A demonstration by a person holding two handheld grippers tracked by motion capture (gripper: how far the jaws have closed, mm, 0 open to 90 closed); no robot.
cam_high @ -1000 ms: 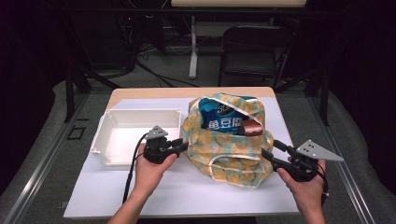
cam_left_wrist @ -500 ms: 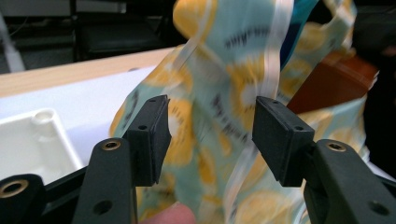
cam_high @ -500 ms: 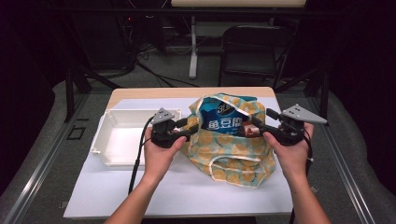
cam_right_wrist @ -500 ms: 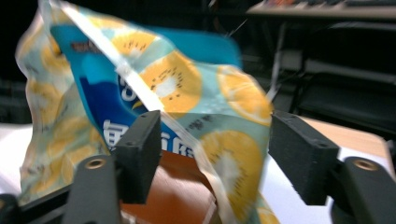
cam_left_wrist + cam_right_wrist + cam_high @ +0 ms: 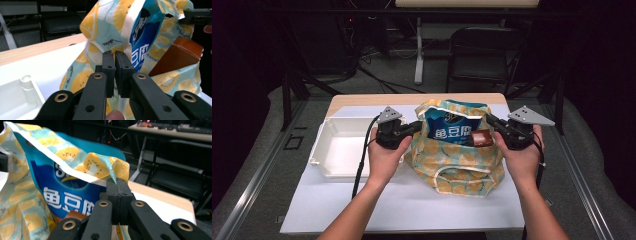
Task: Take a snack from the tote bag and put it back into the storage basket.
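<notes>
Pinching bag (image 5: 457, 155) rim: left claw (image 5: 114, 53); right claw (image 5: 117, 181) clamped.

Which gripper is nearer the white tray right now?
Left. The left gripper pinches the bag's left rim, right beside the tray. The right gripper holds the bag's right rim, on the far side of the bag from the tray.

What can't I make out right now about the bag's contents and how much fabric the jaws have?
- Fruit-print bag: its bottom and anything under the blue snack packet are hidden by the packet and fabric in the high view.
- Brown box: its lower part is covered by the bag's wall in the left gripper view.
- Right gripper: the fabric's depth between its jaws is hidden by the jaws.
</notes>
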